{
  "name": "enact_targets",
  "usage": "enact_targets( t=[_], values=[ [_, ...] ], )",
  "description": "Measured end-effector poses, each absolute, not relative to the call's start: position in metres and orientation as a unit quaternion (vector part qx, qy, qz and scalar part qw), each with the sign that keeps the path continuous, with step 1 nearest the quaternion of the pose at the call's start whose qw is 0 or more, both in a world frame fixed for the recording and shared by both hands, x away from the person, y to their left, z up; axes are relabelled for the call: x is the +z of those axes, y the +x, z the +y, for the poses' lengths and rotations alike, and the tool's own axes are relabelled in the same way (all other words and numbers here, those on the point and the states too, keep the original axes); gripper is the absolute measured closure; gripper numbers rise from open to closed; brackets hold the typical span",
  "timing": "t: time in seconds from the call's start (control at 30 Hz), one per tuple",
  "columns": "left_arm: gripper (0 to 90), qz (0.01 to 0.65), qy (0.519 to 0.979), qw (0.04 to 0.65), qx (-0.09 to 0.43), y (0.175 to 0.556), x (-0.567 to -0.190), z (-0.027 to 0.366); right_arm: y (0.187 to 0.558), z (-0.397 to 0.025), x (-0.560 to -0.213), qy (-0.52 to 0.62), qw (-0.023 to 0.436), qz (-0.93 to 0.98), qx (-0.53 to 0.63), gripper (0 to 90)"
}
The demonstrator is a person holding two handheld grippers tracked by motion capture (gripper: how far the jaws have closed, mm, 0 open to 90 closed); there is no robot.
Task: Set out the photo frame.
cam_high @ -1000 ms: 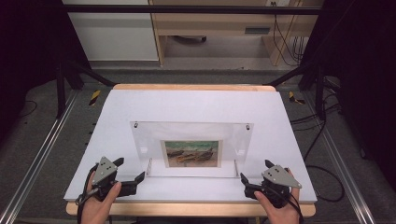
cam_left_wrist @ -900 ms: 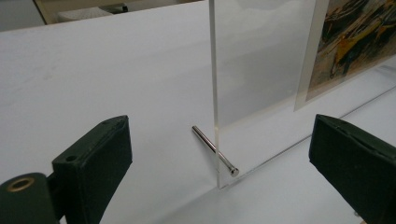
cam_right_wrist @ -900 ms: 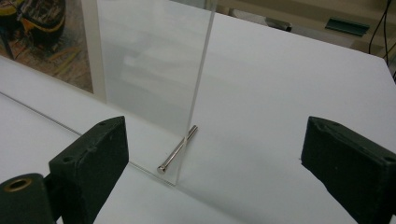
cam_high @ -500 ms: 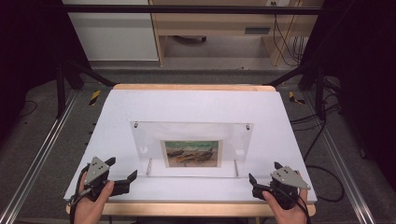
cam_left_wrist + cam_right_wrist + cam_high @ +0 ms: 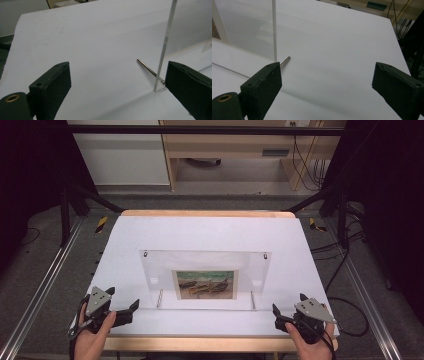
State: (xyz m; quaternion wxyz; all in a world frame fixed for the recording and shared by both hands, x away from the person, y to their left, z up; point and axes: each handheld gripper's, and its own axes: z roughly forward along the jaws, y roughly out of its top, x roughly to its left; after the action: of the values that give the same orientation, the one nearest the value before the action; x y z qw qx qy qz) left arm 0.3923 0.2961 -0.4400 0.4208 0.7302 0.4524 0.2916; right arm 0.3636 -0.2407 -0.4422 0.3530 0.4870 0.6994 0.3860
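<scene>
White table (image 5: 210, 232) holds a clear frame (image 5: 205, 265) standing upright; my left gripper (image 5: 131, 307) and right gripper (image 5: 278, 316), both spread empty, could tip it if bumped.

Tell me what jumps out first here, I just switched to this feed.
A clear acrylic frame stands upright mid-table on the white sheet, holding a small picture of boats. The left gripper and right gripper sit open at the near corners, apart from the frame. A metal pin sticks out by the frame's edge.

A lab: black frame (image 5: 200, 130), floor rails (image 5: 40, 290), trailing cables (image 5: 305, 160).
</scene>
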Motion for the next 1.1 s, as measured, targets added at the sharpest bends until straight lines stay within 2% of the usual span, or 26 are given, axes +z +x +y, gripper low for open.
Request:
enact_targets(
  t=[0.63,0.97,1.1],
  values=[
    [6.3,0.471,0.73,0.39,0.304,0.421,-0.451,0.308,0.391,-0.251,-0.457,0.522,0.355,0.696,0.343,11.1],
    [6.2,0.478,0.735,0.383,0.291,0.443,-0.458,0.31,0.41,-0.257,-0.462,0.531,0.363,0.692,0.329,11.6],
    [6.0,0.482,0.741,0.374,0.28,0.456,-0.461,0.31,0.422,-0.263,-0.466,0.544,0.349,0.688,0.328,12.4]
  ],
)
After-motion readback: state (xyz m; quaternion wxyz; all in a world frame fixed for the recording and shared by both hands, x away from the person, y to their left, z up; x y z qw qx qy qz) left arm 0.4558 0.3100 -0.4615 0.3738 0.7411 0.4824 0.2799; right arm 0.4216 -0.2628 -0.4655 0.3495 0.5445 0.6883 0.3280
